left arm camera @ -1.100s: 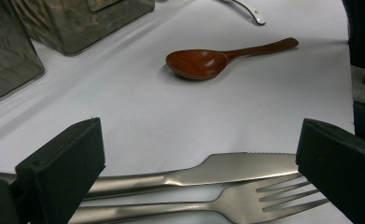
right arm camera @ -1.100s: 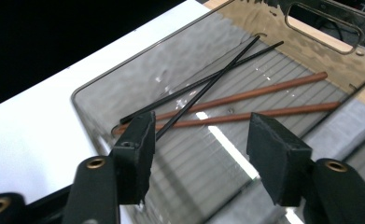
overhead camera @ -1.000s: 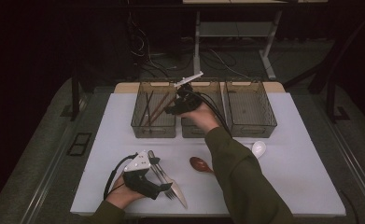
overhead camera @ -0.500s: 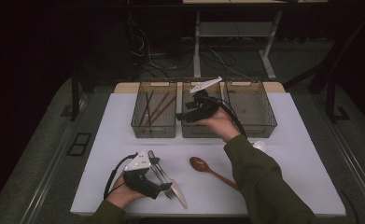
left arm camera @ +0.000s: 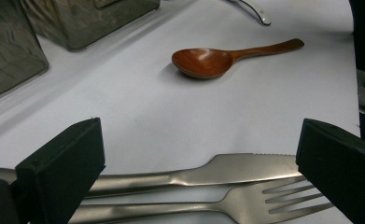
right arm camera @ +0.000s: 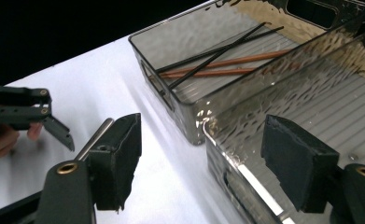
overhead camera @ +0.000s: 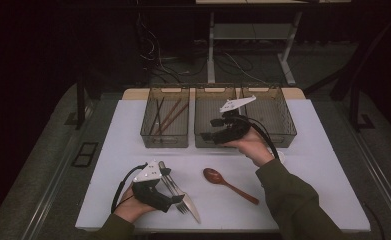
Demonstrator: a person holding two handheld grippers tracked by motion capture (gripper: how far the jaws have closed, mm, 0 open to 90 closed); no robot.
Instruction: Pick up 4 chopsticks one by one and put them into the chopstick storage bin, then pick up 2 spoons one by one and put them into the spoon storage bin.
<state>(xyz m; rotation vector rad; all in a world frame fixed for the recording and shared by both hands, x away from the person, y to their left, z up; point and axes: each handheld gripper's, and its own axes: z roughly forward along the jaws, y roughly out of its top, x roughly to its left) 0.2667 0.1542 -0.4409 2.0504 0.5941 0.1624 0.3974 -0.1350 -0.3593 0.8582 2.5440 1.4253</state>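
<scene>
While the chopsticks (overhead camera: pixel 168 115) already lie in the bin just left of the middle bin (overhead camera: pixel 205 95), the rest of the cutlery is not yet sorted, so the job looks to be in its early part. The right gripper (overhead camera: pixel 208 136) hangs at the middle bin's near wall. Its jaws have just been opening and now stand released, with nothing between them. What lies on the middle bin's ribbed floor I cannot tell, and the bin to its right (overhead camera: pixel 288 131) looks bare.

Nearer the person than the middle bin, the wooden spoon (overhead camera: pixel 215 176) lies loose on the desk (overhead camera: pixel 113 165), bowl up and untouched. Farther toward the person and to the left of that bin, the left gripper (overhead camera: pixel 175 201) rests low with its jaws spread wide on either side of the knife (left arm camera: pixel 227 169) and fork (left arm camera: pixel 227 203). These two lie side by side and are not yet pinched. By this reading three pieces at least remain: the knife, the fork and the wooden spoon.
</scene>
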